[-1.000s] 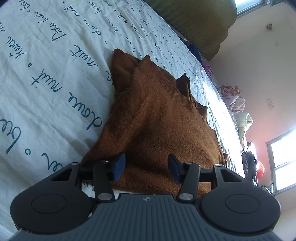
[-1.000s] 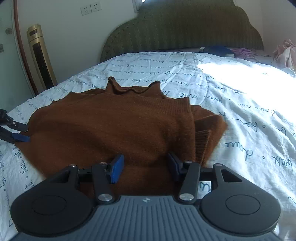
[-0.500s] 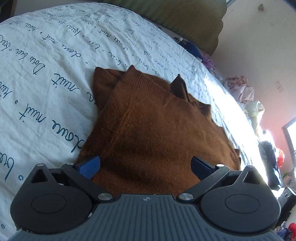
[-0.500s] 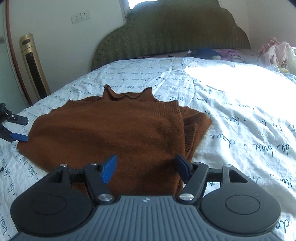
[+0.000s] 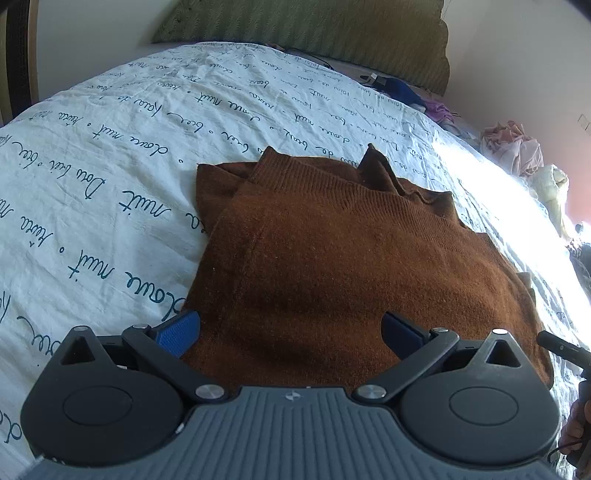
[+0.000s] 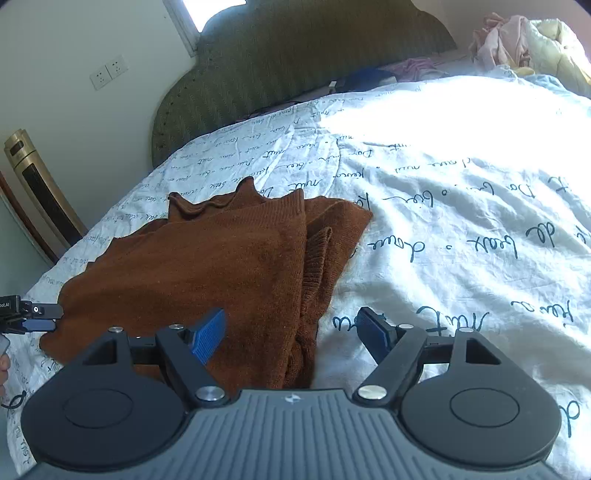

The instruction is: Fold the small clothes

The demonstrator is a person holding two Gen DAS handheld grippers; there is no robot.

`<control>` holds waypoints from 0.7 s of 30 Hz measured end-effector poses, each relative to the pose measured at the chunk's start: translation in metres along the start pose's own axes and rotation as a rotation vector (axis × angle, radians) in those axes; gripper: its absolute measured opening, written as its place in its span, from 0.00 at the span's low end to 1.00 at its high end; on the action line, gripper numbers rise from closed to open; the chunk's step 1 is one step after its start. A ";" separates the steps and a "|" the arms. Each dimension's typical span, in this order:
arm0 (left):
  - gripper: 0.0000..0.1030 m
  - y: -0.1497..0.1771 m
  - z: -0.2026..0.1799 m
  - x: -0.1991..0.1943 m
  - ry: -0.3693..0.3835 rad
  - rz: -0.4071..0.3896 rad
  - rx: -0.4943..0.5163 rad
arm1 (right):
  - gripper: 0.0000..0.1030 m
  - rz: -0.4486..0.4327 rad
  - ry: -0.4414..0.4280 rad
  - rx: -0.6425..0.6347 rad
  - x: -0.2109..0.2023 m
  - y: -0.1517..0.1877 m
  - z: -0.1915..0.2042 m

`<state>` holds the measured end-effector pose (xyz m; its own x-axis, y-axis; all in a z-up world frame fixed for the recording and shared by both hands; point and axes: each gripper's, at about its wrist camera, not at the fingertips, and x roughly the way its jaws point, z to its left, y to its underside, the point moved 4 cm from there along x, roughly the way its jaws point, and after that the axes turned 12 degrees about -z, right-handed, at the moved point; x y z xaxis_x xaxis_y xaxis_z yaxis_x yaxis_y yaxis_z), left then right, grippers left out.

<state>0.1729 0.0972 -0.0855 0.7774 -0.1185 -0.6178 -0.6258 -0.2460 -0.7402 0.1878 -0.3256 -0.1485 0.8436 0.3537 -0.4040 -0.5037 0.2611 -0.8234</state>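
A brown knitted sweater lies folded on the white sheet printed with blue script, its collar at the far end. My left gripper hovers over the sweater's near edge, open wide, with nothing pinched between its blue pads. In the right wrist view the sweater fills the left half. My right gripper hangs over its folded right edge with its jaws opening; the cloth lies below them and the pads do not press on it. The left gripper shows at that view's left edge.
A green padded headboard closes the bed's far end. Loose clothes are heaped at the far right corner. A gold tower appliance stands by the left wall. The right side of the sheet is sunlit and bare.
Both grippers' jaws have spread wider, the left to its full width. Both have drawn back from the sweater and rolled, so the bed now looks more level in the left wrist view.
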 end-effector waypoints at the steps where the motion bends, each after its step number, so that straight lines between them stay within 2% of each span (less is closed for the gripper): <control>1: 1.00 -0.001 0.002 0.000 -0.011 0.003 0.003 | 0.75 0.011 -0.004 0.012 0.002 0.002 0.000; 11: 1.00 0.009 0.019 0.007 -0.031 0.054 -0.002 | 0.78 0.048 -0.042 -0.030 -0.004 0.025 0.023; 14: 1.00 0.013 0.022 0.006 -0.035 0.045 0.010 | 0.80 0.055 -0.048 -0.049 -0.005 0.029 0.029; 17: 1.00 0.015 0.020 0.004 -0.031 0.041 0.021 | 0.80 0.051 -0.059 -0.011 -0.007 0.031 0.030; 19: 1.00 0.015 0.020 0.003 -0.010 0.040 0.011 | 0.81 0.050 -0.074 0.024 -0.009 0.032 0.029; 21: 1.00 0.014 0.024 0.003 0.058 0.051 -0.047 | 0.81 0.056 -0.108 0.063 -0.010 0.033 0.028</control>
<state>0.1645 0.1164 -0.1041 0.7481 -0.1875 -0.6365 -0.6617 -0.2831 -0.6943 0.1571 -0.2954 -0.1601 0.7907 0.4631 -0.4004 -0.5629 0.2926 -0.7730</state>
